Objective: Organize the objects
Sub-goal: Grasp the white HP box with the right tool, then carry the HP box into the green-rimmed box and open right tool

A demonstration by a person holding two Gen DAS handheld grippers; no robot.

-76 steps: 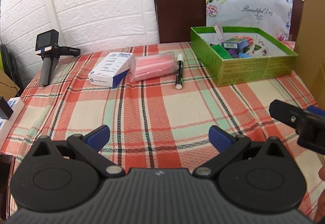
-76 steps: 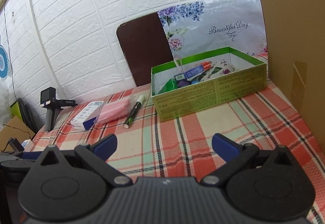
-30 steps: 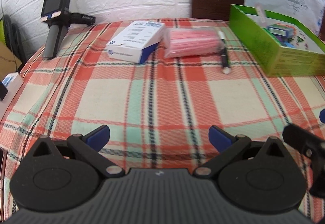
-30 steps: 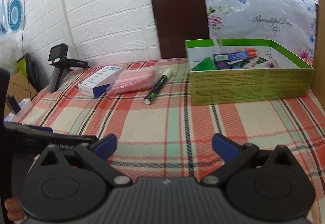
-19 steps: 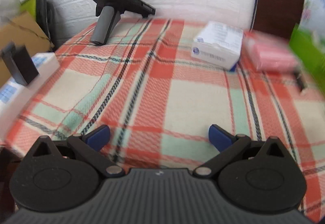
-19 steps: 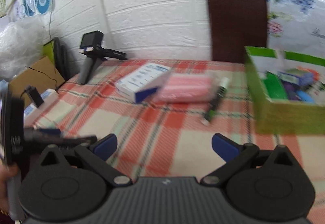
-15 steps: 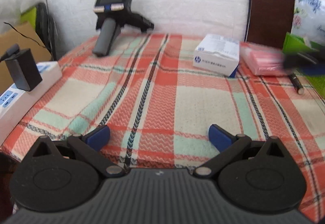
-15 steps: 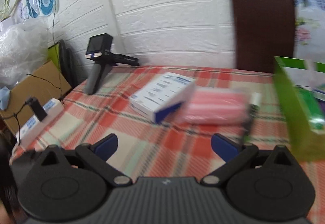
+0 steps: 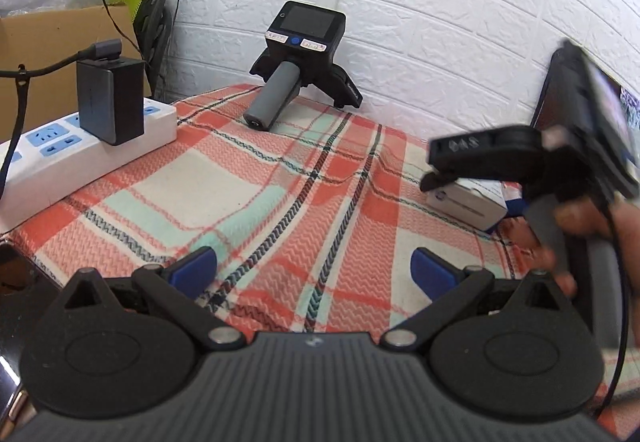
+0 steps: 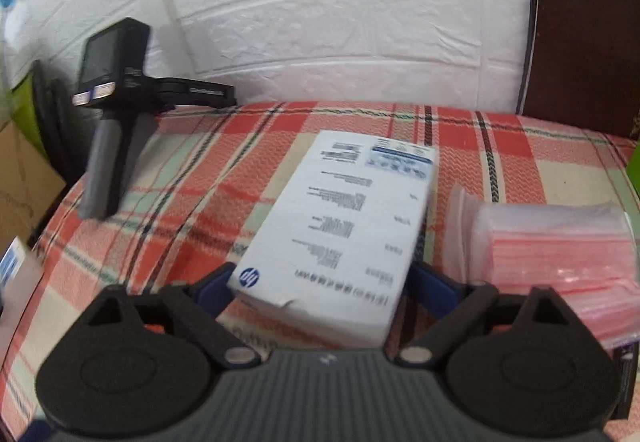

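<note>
White HP box (image 10: 340,217) lies flat on the plaid tablecloth (image 9: 248,193), toward the far edge by the brick wall. Its long axis runs away from my right gripper (image 10: 320,286), slightly tilted to the right; the near short end sits between the two blue fingertips. Jaws are spread to about the box's width, one pad close at each side of that end. I cannot tell whether they touch yet; the frame is blurred. Not clamped, as far as I see.

Bag of pink sleeves (image 10: 560,246) lies just beside the box on its right, close to the right finger. I judge a clean close must take the box only, not the bag's edge.

Left gripper (image 9: 314,270) hovers open over bare cloth near the left edge, well apart from the box. The right is clearly the nearer. A handheld camera grip (image 9: 296,57) lies at the far left corner; a power strip (image 9: 76,157) sits at the left edge.
</note>
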